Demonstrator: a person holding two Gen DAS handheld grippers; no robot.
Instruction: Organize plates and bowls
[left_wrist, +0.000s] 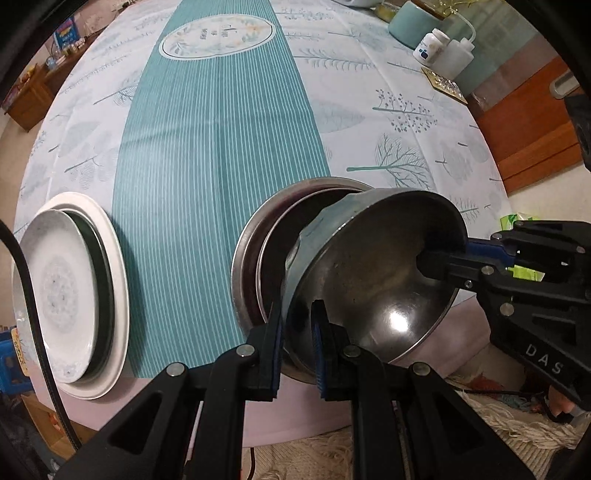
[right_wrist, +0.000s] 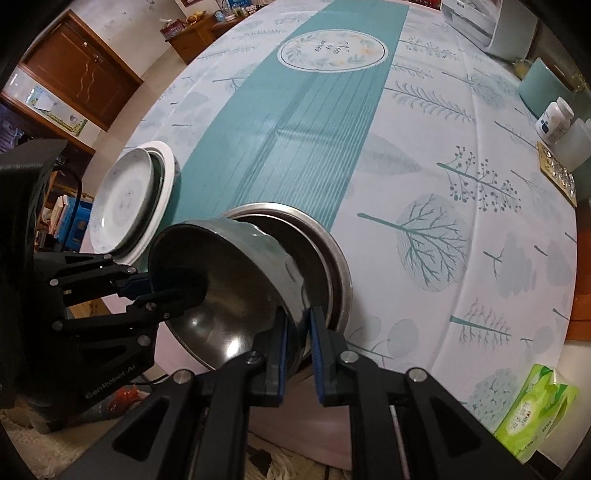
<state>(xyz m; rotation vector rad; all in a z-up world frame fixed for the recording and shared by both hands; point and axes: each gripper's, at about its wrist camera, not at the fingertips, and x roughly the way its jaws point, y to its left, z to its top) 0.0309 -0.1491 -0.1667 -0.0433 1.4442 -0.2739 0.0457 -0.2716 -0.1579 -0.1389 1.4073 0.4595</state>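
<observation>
Right gripper (right_wrist: 298, 343) is clamping its fingers (right_wrist: 318, 350) on the rim of a tilted steel bowl (right_wrist: 229, 280); left gripper (right_wrist: 173, 288) is gripping the opposite rim. Bowl is sitting partly inside stacked steel bowls (right_wrist: 328, 258) on the counter (right_wrist: 424, 155). White plates (right_wrist: 129, 199) are stacked to the left, green tissue pack (right_wrist: 535, 413) is lying lower right.

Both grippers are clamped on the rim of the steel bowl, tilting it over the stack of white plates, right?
Not quite. Both the left gripper and right gripper do clamp the steel bowl, but the left wrist view shows it over the steel dishes; the white plates sit apart.
</observation>
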